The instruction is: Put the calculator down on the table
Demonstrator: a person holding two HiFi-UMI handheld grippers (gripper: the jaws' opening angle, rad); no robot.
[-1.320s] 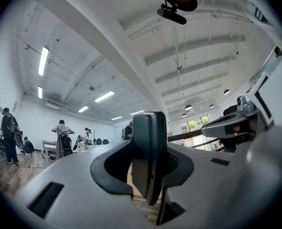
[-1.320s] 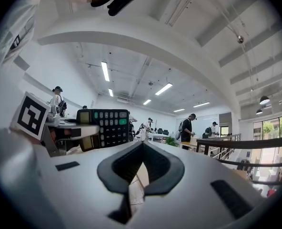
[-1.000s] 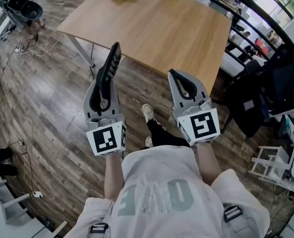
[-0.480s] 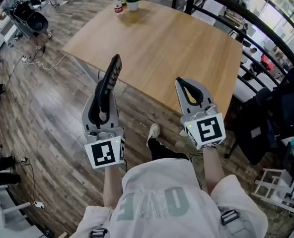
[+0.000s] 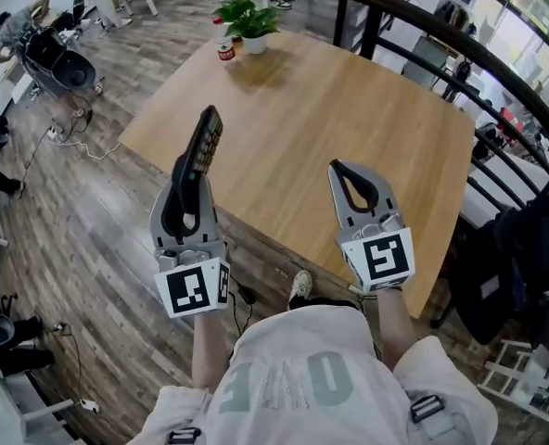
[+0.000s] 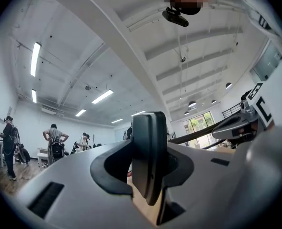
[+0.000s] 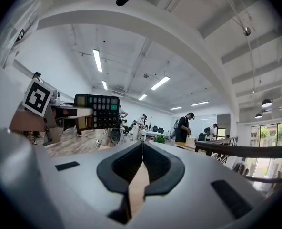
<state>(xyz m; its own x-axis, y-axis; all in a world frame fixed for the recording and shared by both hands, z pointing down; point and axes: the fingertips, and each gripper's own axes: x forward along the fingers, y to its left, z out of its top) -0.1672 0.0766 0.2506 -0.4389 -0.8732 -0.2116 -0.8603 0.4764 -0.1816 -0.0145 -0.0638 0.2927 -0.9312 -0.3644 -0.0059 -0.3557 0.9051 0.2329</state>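
Note:
A black calculator [image 5: 203, 146] stands on its long edge between the jaws of my left gripper [image 5: 190, 169], which is shut on its lower part, over the near left edge of the wooden table [image 5: 330, 100]. In the left gripper view the calculator [image 6: 149, 156] shows edge-on, pinched between the dark pads. My right gripper [image 5: 342, 168] hovers over the table's near edge, shut, with nothing in it; its tips meet [image 7: 142, 144]. From the right gripper view the calculator's [image 7: 103, 111] keys show at the left.
A potted plant [image 5: 247, 21] and a small red can [image 5: 226, 52] stand at the table's far corner. A dark railing [image 5: 460, 54] runs behind the table on the right. A chair draped with dark clothing [image 5: 534, 239] is at the right. Cables [image 5: 80, 146] lie on the floor at the left.
Both grippers have moved forward from over the floor to over the table's near edge. The plant has come into view. The calculator stays gripped the same way.

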